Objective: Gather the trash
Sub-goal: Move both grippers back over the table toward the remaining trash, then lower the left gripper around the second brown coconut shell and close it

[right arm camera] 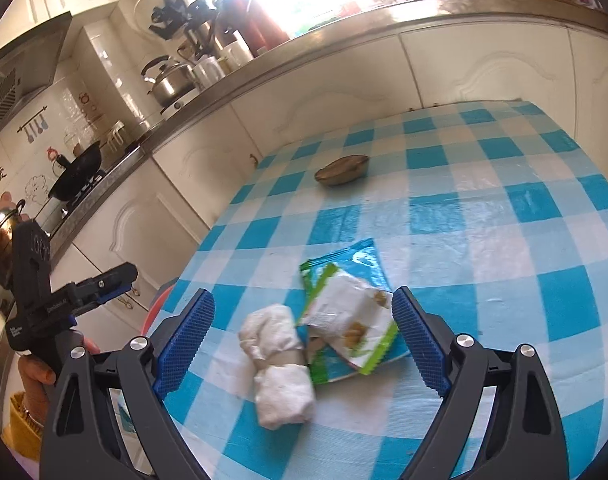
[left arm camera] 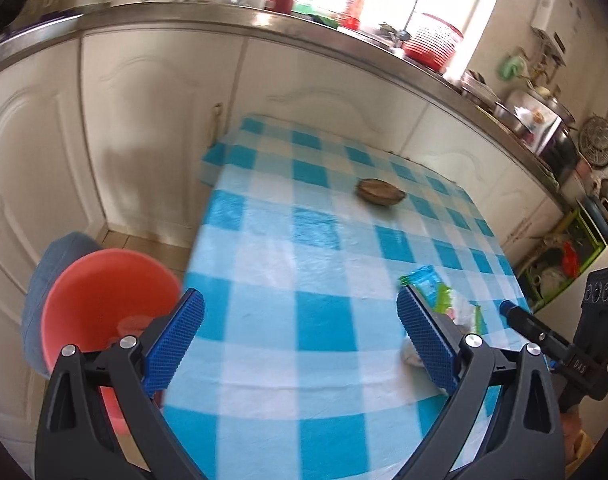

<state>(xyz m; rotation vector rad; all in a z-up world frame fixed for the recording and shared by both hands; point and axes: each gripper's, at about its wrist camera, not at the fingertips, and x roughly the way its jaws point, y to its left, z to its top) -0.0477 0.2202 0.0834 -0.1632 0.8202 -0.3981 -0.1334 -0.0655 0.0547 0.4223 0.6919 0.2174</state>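
The right gripper (right arm camera: 304, 340), fingers spread wide and empty, hung over the crumpled tissue wad (right arm camera: 277, 364) and snack wrappers (right arm camera: 350, 320) near the table's (right arm camera: 504, 240) front edge. Best to lower squarely over one piece before closing (the red bin (left arm camera: 103, 300) waited off the left edge). The left gripper (left arm camera: 299, 340) was also spread, holding nothing.

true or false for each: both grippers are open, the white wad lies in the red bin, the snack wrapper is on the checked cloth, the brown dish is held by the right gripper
1. Both the left gripper and the right gripper are open. True.
2. The white wad lies in the red bin. False: it lies on the checked cloth, beside the snack wrapper.
3. The snack wrapper is on the checked cloth. True.
4. The right gripper holds the brown dish. False: the dish sits alone farther back on the cloth.
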